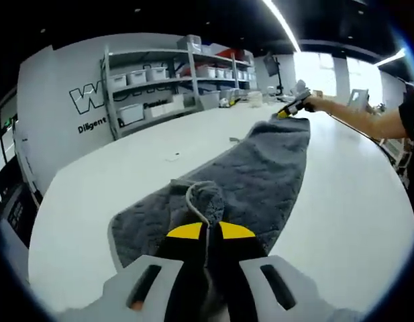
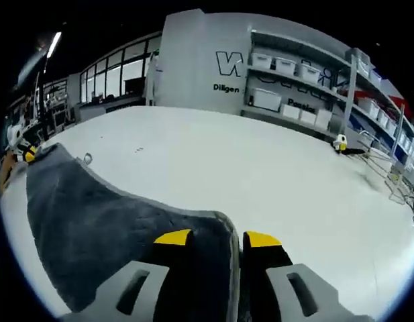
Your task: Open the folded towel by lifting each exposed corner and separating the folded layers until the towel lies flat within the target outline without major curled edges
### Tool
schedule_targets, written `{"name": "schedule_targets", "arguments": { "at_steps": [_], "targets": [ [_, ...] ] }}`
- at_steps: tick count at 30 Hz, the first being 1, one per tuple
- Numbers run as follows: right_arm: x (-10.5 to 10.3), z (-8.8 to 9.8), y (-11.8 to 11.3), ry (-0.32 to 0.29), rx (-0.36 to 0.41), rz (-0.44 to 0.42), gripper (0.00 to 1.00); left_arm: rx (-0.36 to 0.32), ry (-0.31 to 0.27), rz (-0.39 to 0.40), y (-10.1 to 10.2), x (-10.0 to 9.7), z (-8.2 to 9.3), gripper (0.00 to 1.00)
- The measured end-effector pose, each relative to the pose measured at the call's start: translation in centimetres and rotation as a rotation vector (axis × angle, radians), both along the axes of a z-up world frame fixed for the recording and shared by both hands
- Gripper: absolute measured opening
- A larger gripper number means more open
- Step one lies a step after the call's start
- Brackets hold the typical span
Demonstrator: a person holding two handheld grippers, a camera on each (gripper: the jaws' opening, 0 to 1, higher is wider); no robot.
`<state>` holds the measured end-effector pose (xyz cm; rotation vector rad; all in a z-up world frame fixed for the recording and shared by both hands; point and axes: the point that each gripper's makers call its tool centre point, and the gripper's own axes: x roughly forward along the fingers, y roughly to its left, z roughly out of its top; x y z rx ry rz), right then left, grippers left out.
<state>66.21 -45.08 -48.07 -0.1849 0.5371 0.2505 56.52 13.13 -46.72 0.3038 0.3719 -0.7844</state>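
The grey towel (image 1: 253, 174) is stretched along the white table (image 1: 113, 194), one end pinched by the left gripper (image 1: 210, 231), the other edge clamped by the right gripper (image 2: 217, 238). If it is pulled unevenly, the bunched corner (image 1: 203, 194) could stay curled or slip free.
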Motion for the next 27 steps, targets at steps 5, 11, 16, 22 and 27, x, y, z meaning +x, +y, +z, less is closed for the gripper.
{"name": "schedule_targets", "arguments": {
  "at_steps": [5,11,16,22,27],
  "targets": [
    [-0.3,-0.3,0.1,-0.013,-0.018,0.018,0.04,-0.008,0.003,0.004,0.0,0.0,0.0,0.07],
    [-0.9,0.7,0.1,-0.065,-0.020,0.026,0.00,-0.006,0.006,0.006,0.0,0.1,-0.2,0.07],
    [-1.8,2.4,0.0,-0.120,-0.013,0.022,0.00,-0.039,0.001,0.015,0.2,-0.1,0.7,0.07],
    [-4.6,5.3,0.4,-0.212,0.015,0.041,0.00,-0.035,-0.023,0.033,1.3,-0.5,1.5,0.06],
    [-6.8,6.3,0.3,-0.243,0.017,0.050,0.00,-0.034,-0.061,0.070,2.3,-0.3,2.7,0.06]
  ]
}}
